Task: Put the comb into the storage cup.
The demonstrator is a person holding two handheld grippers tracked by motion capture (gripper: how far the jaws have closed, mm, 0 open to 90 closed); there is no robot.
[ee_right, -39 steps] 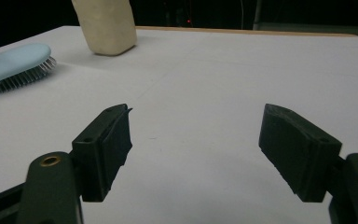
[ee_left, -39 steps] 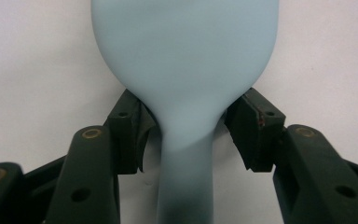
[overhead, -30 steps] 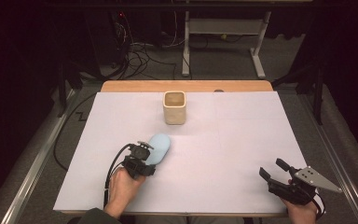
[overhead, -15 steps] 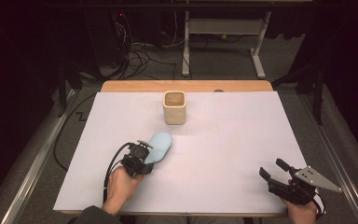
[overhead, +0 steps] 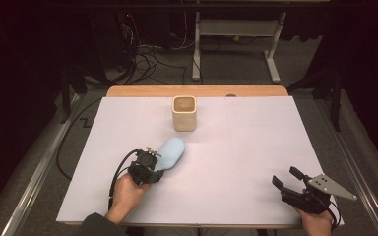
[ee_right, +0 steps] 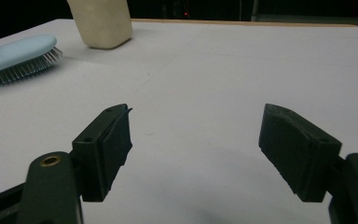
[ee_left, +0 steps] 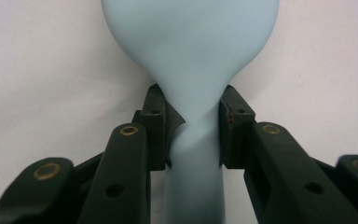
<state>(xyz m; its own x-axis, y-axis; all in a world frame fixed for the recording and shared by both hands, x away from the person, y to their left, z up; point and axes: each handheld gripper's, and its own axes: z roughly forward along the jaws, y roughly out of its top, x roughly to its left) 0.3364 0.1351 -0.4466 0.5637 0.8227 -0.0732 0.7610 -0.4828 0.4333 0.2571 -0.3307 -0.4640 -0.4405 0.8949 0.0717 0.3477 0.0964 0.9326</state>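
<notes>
A pale blue hairbrush point(overhead: 170, 152) lies bristles down on the white table cover, its head pointing toward the cup. My left gripper point(overhead: 153, 158) is at its near end. In the left gripper view the jaws have just been closing, and both pads now press on the brush's narrow handle point(ee_left: 193, 154). My right gripper point(overhead: 288, 178) rests at the near right corner, open, with nothing between its fingers point(ee_right: 107, 149). From there the hairbrush point(ee_right: 18, 53) shows far off at the left.
A beige square cup point(overhead: 184, 113) stands upright at the middle back of the table cover point(overhead: 256, 142), a little beyond the brush's head. The cup point(ee_right: 103, 23) is also in the right gripper view. A wooden table edge point(overhead: 142, 91) runs behind it. Cables lie on the floor beyond.
The left gripper's jaws have drawn in on the brush handle. Brush, cup and right gripper stay where they were.
</notes>
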